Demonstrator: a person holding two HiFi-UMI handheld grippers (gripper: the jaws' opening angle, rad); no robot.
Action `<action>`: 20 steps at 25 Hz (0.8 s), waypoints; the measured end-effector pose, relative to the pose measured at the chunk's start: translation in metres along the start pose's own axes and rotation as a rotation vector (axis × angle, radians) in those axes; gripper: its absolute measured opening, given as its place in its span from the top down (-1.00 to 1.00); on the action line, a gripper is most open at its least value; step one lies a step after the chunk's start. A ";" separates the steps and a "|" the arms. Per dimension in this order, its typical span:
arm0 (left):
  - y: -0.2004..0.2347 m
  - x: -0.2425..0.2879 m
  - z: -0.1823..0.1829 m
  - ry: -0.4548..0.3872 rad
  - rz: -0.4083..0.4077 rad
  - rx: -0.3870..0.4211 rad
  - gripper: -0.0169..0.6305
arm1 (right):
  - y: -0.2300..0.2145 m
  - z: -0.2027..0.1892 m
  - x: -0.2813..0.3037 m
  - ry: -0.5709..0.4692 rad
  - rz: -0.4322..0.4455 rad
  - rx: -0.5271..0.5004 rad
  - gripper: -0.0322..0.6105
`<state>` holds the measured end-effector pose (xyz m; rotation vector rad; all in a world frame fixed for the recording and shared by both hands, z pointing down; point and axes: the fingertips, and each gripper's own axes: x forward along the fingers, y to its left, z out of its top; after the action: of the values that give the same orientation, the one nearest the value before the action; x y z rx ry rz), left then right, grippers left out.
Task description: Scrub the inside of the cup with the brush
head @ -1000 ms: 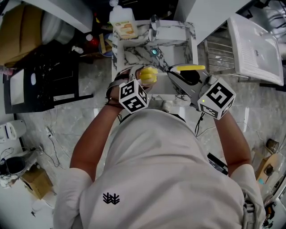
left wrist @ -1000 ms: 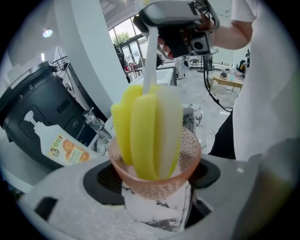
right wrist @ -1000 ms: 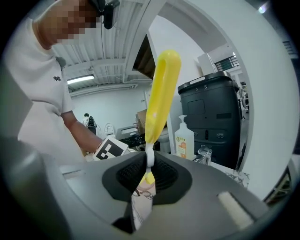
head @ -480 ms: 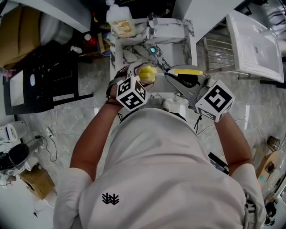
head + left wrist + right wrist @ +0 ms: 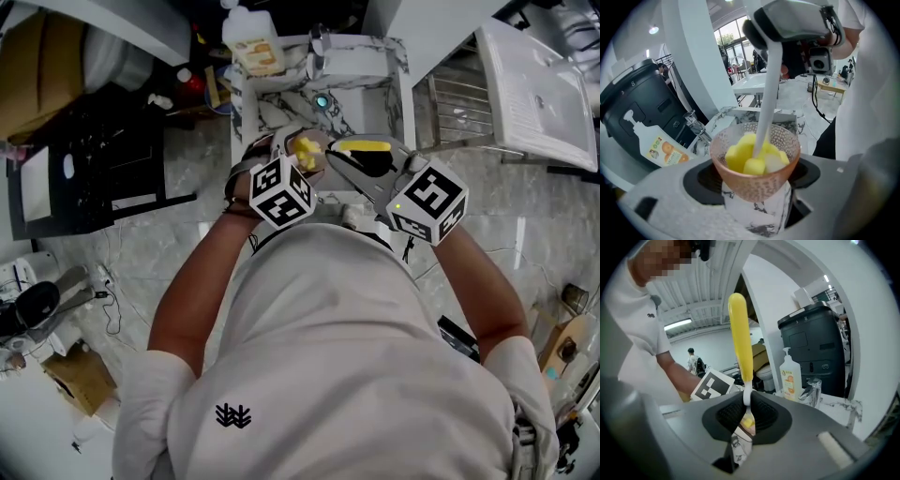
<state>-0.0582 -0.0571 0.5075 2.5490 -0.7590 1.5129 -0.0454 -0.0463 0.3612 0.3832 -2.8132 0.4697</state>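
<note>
Marble sink (image 5: 373, 67) below, left tool (image 5: 757, 199) clamped wide on cup (image 5: 740, 176), right tool (image 5: 746, 414) pinching brush (image 5: 740, 338), sponge (image 5: 740, 157) inside cup

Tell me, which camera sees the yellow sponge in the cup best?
The left gripper view: the sponge sits plainly inside the cup. The head view shows a small yellow spot; the right gripper view, a sliver.

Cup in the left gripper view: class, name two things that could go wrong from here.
1. The dimpled cup is held only by its sides in the left hand-held gripper; a hard push from the sponge brush might lever it loose over the marble sink.
2. The right hand-held gripper pinches only the brush's thin white stem, so it might twist or slip.
</note>
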 end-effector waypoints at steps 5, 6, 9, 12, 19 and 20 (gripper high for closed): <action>-0.001 0.002 -0.001 0.000 -0.003 0.001 -0.23 | -0.006 0.000 -0.004 -0.042 0.011 0.145 0.76; -0.001 0.002 -0.002 0.002 -0.003 0.003 -0.23 | -0.007 0.002 -0.005 -0.051 0.013 0.164 0.75; -0.001 0.002 -0.003 0.008 0.000 0.013 -0.22 | -0.012 0.007 -0.011 -0.086 0.018 0.227 0.75; -0.001 0.001 -0.005 0.015 0.003 0.017 -0.23 | -0.018 0.014 -0.020 -0.128 0.020 0.295 0.75; 0.000 0.000 -0.009 0.019 0.001 0.012 -0.23 | -0.021 0.029 -0.036 -0.179 0.022 0.304 0.75; 0.000 0.000 -0.009 0.020 0.001 0.009 -0.23 | -0.020 0.031 -0.039 -0.179 0.020 0.288 0.75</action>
<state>-0.0658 -0.0542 0.5118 2.5363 -0.7536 1.5426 -0.0101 -0.0675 0.3271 0.4755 -2.9268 0.8913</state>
